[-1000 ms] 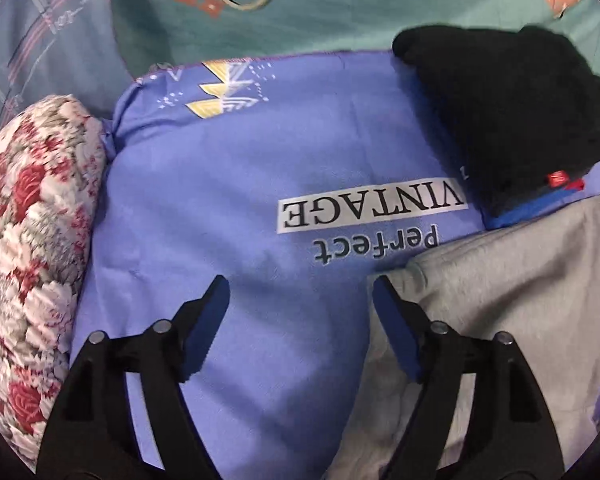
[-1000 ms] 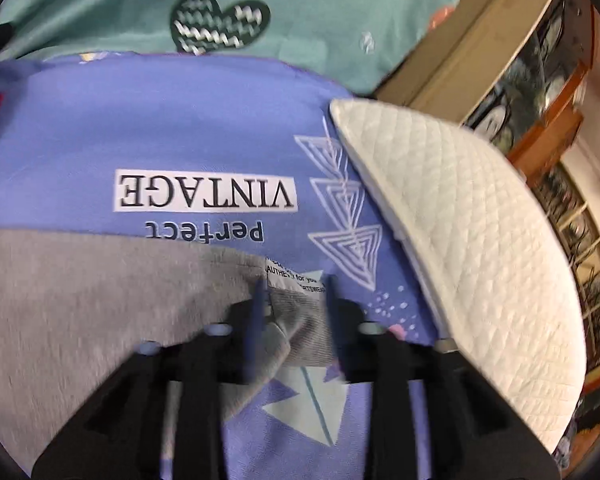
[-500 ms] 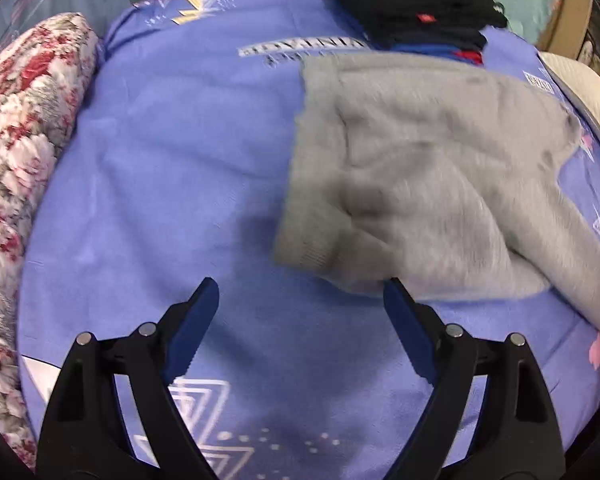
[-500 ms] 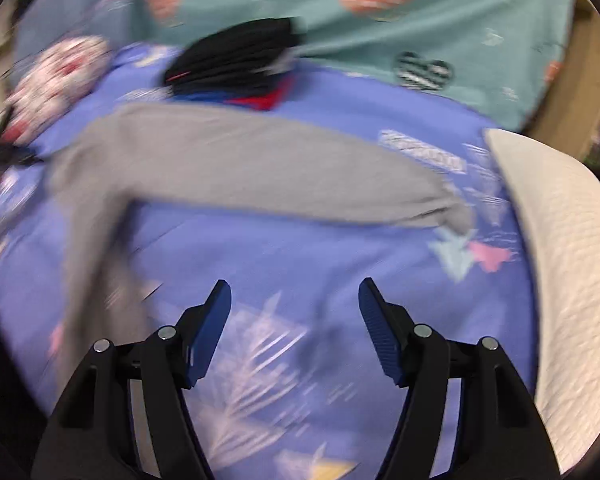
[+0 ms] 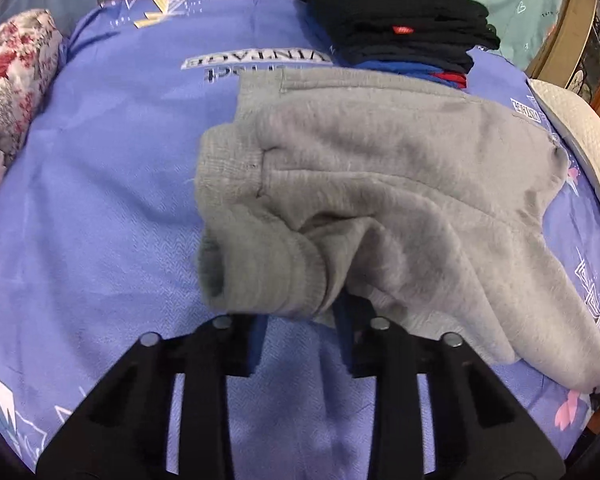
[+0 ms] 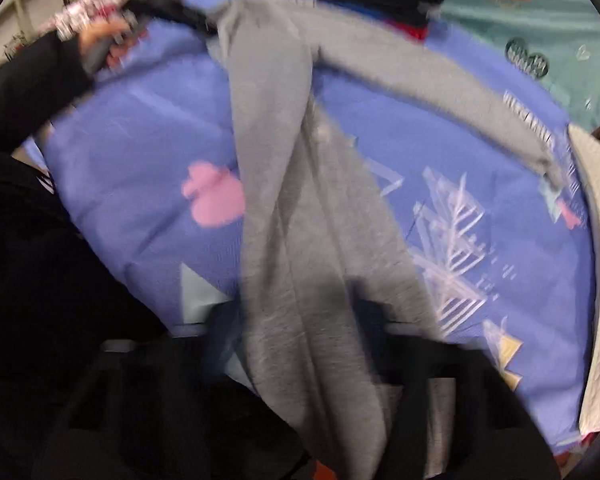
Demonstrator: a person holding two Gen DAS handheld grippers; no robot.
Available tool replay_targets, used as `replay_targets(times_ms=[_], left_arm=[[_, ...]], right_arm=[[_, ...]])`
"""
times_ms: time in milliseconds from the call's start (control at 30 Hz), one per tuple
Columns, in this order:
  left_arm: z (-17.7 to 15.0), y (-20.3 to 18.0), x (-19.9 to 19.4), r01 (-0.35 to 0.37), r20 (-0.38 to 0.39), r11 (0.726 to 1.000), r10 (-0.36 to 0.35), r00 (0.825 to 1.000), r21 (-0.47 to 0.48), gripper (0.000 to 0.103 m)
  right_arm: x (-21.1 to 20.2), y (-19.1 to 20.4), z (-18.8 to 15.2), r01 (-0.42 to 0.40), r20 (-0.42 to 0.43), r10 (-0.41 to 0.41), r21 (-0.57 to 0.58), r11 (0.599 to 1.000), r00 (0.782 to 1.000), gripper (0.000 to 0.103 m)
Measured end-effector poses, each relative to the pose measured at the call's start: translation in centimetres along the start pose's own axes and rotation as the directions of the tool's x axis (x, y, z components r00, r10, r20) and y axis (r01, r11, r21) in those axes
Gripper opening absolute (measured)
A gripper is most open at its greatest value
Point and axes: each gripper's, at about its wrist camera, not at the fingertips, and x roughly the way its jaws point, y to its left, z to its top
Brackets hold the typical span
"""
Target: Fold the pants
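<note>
Both hand-held grippers, left [image 5: 300, 320] and right [image 6: 296, 320], now pinch grey pants [image 5: 380, 168] near "VINTAGE" lettering [image 5: 256, 60].

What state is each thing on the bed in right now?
Grey fleece pants: crumpled, unfolded, legs splayed.
Left tool: closed on the pants' ribbed waistband.
Right tool: gripping a pants leg; view blurred.
Stack of dark clothes: folded, piled behind the pants.

Left gripper [image 5: 300, 320] and right gripper [image 6: 296, 344] fingers each clamp cloth.
</note>
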Motion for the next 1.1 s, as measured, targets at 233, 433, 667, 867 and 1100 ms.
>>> replay_targets(times_ms=[233, 433, 667, 867, 1100], left_arm=[[2.8, -0.4, -5.4, 0.014, 0.079, 1.000, -0.013, 0.997, -0.013, 0.020], [2.4, -0.5, -3.8, -0.018, -0.012, 0.999, 0.018, 1.000, -0.031, 0.041], [-2.0, 3.5, -4.3, 0.020, -0.038, 0.988, -0.026, 0.999, -0.153, 0.071], [-2.2, 3.7, -1.7, 0.102, -0.036, 0.963, -0.114, 0.993, -0.249, 0.074], [-0.1, 0.8, 0.3, 0.174, 0.031, 0.935, -0.173, 0.984, -0.311, 0.057]], right_arm=[[-5.0, -8.5, 4.8, 0.134, 0.088, -0.152, 0.186, 0.973, 0.984, 0.009], [-0.5, -21.1, 11.6, 0.510, -0.071, -0.523, 0.363, 0.780, 0.849, 0.060], [-1.5, -21.9, 6.5, 0.411, -0.029, -0.467, 0.525, 0.746, 0.884, 0.064], [-4.1, -21.3, -2.2, 0.340, 0.000, -0.439, 0.633, 0.696, 0.898, 0.065], [-4.6, -23.9, -10.4, 0.121, 0.063, -0.320, 0.843, 0.524, 0.945, 0.066]])
